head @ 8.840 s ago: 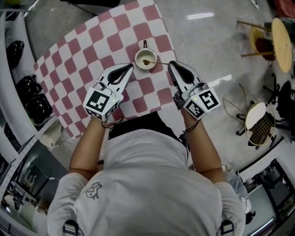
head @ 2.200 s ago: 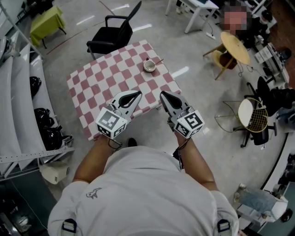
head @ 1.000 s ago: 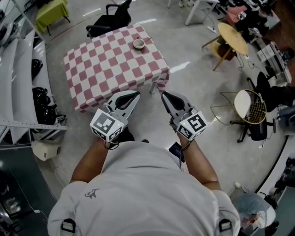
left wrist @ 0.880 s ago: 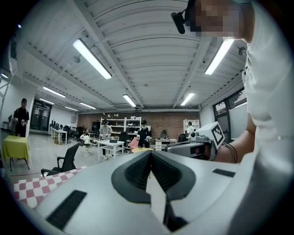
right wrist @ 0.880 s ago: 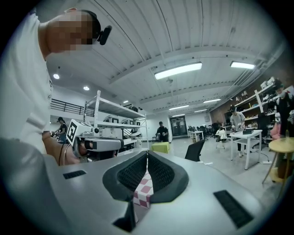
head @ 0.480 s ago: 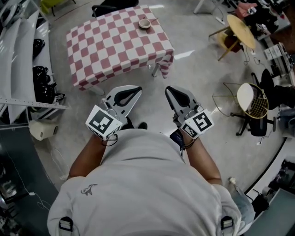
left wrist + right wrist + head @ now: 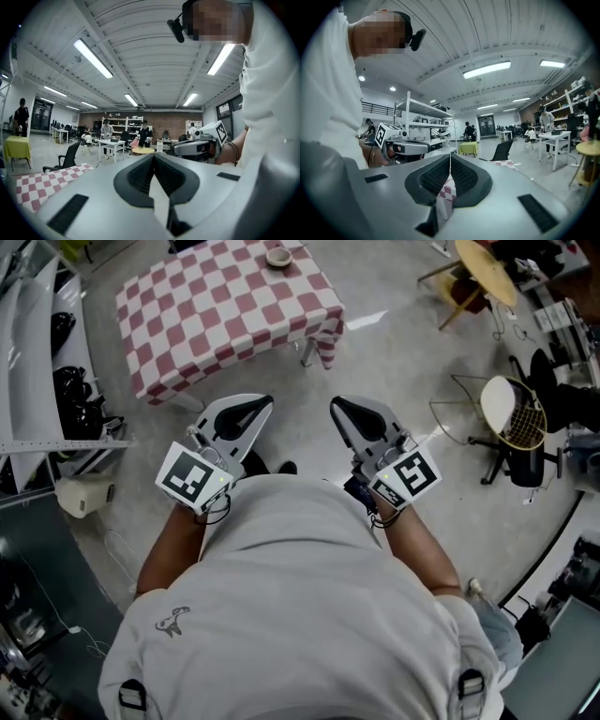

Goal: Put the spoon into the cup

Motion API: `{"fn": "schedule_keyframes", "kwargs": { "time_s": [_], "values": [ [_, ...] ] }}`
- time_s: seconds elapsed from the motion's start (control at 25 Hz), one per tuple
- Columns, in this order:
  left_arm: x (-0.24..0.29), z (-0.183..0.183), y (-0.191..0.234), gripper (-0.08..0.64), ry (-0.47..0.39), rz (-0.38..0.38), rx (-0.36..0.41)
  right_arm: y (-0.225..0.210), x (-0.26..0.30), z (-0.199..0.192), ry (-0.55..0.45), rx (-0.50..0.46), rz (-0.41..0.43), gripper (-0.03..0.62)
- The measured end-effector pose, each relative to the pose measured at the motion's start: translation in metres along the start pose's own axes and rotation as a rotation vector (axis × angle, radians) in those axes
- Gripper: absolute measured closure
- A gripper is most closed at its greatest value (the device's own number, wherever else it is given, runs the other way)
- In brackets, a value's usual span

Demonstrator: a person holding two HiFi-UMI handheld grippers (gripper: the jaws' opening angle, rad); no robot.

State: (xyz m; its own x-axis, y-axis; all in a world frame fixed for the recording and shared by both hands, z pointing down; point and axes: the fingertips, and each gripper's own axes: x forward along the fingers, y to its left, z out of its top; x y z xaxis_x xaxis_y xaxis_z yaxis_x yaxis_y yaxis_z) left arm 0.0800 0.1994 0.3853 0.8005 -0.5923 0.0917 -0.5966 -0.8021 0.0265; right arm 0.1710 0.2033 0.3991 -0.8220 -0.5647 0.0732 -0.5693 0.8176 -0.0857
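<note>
Closest in, the person's left forearm (image 7: 173,545) and right forearm (image 7: 417,545) were bent and drawn in against the chest, both reaching forward at about the same height. The left gripper (image 7: 263,403) and right gripper (image 7: 338,405) were held side by side, a gap between them, pointing out over the bare floor (image 7: 394,352). Each gripper's own view showed its jaws closed tip to tip with nothing between them. Well beyond stood the checkered table (image 7: 225,306), with the cup (image 7: 277,257) near its far right corner. The spoon was too small to make out.
</note>
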Motion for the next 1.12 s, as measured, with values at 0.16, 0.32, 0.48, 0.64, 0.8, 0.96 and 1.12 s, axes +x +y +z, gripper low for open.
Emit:
{"fn": "schedule_keyframes", "kwargs": {
  "time_s": [0.16, 0.32, 0.48, 0.64, 0.8, 0.96, 1.12],
  "values": [
    [0.003, 0.0, -0.002, 0.546, 0.006, -0.002, 0.003, 0.001, -0.002, 0.001, -0.001, 0.004, 0.006, 0.557],
    [0.003, 0.002, -0.001, 0.546, 0.003, 0.0, 0.005, 0.002, 0.0, 0.004, -0.009, 0.001, 0.013, 0.558],
    [0.005, 0.002, -0.001, 0.546, 0.006, -0.002, 0.002, 0.0, 0.001, 0.007, -0.018, 0.0, 0.016, 0.558],
    [0.004, 0.002, 0.001, 0.546, 0.005, 0.001, -0.002, 0.001, 0.002, 0.007, -0.021, 0.009, 0.017, 0.558],
    [0.005, 0.0, 0.005, 0.546, 0.01, 0.0, -0.005, 0.0, 0.005, 0.008, -0.023, 0.013, 0.015, 0.558],
    [0.005, -0.001, 0.009, 0.546, 0.01, -0.003, -0.015, 0.0, 0.008, 0.008, -0.021, 0.014, 0.011, 0.558],
    [0.007, -0.001, 0.014, 0.546, 0.011, -0.007, -0.022, -0.003, 0.012, 0.007, -0.019, 0.023, 0.005, 0.557]
  ]
}}
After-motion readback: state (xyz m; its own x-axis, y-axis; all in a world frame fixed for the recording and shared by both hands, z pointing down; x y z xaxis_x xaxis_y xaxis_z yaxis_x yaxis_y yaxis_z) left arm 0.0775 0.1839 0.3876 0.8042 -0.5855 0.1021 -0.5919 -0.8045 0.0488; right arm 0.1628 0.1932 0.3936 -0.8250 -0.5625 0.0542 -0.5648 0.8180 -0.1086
